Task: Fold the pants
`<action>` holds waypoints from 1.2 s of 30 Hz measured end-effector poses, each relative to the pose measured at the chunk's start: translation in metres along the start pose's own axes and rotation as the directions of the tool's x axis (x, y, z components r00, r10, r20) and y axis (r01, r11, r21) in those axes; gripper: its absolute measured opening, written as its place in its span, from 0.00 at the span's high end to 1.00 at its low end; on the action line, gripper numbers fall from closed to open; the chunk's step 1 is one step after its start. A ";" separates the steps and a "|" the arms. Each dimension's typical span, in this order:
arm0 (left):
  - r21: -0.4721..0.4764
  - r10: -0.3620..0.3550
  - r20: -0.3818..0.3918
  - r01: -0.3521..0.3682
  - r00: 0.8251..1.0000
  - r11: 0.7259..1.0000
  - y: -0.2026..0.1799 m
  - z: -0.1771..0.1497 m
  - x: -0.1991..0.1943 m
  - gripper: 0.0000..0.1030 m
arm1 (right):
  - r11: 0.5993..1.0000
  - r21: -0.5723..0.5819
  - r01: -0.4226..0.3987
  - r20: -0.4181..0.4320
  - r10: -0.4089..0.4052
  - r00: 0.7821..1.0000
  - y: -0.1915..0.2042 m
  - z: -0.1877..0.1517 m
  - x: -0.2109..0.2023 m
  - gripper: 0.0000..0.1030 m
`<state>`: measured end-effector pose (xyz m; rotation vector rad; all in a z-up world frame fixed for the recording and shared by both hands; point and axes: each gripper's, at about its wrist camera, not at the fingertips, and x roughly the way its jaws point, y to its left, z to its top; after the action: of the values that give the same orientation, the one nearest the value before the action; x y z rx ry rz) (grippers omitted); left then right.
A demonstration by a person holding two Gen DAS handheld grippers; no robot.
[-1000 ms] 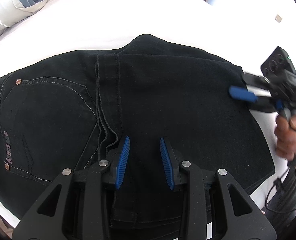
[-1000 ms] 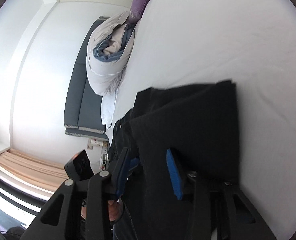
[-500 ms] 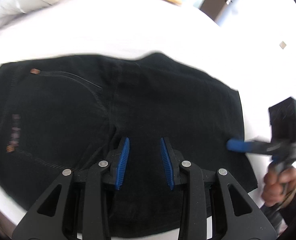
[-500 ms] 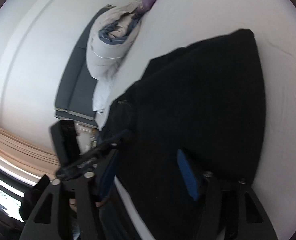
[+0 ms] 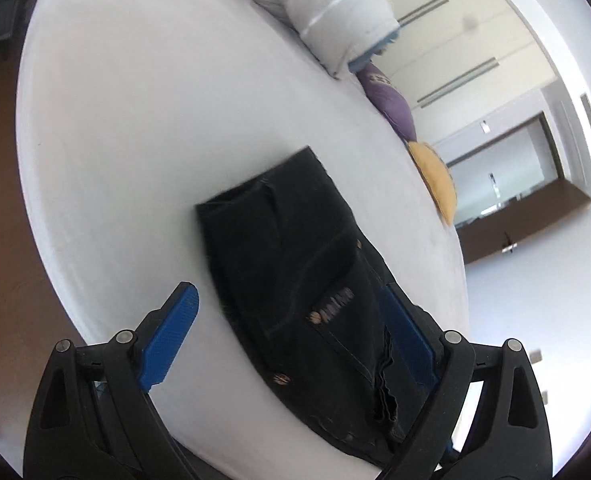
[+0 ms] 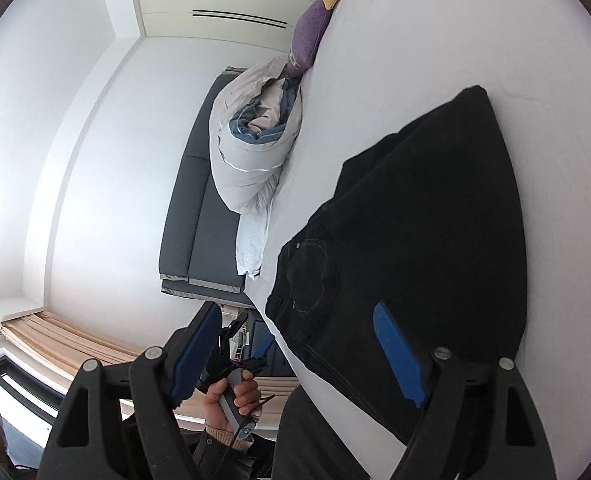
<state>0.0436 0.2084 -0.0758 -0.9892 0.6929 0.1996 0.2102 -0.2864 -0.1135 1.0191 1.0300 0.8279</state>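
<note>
- The black pants (image 5: pixel 295 280) lie folded on the white bed (image 5: pixel 135 140), near its edge.
- The left gripper (image 5: pixel 291 320) has its jaws wide open and holds nothing; the pants show between the fingers.
- The right gripper (image 6: pixel 299 344) is also open and empty above the pants (image 6: pixel 415 240).
- A rolled duvet (image 6: pixel 255 148) lies far along the bed.

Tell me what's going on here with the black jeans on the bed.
A person holding a gripper in each hand is folding black jeans on a white bed. The jeans lie folded into a compact rectangle near the bed's edge. The left gripper and right gripper are both open, gripping nothing. A rolled duvet and pillows sit at the far end.
</note>
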 end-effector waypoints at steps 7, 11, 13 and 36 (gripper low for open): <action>-0.066 -0.064 -0.068 0.060 0.996 0.996 0.035 0.021 0.023 0.11 | 1.000 0.013 0.015 -0.015 -0.015 1.000 0.002 -0.004 0.003 0.21; -0.120 -0.108 -0.075 0.098 0.991 0.988 0.047 0.022 0.039 0.11 | 1.000 0.003 0.011 -0.026 -0.011 1.000 0.003 -0.006 0.004 0.21; -0.141 -0.127 -0.075 0.116 0.989 0.983 0.043 0.020 0.045 0.12 | 1.000 0.003 0.006 -0.034 -0.006 0.999 0.003 -0.008 0.005 0.21; -0.174 -0.167 -0.050 0.156 0.985 0.972 0.005 0.048 0.064 0.87 | 0.986 -0.058 0.154 -0.140 -0.161 0.977 0.003 -0.001 0.049 0.21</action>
<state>0.1118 0.2415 -0.1015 -1.2142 0.6582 0.0852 0.2248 -0.2407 -0.1247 0.8351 1.1933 0.7997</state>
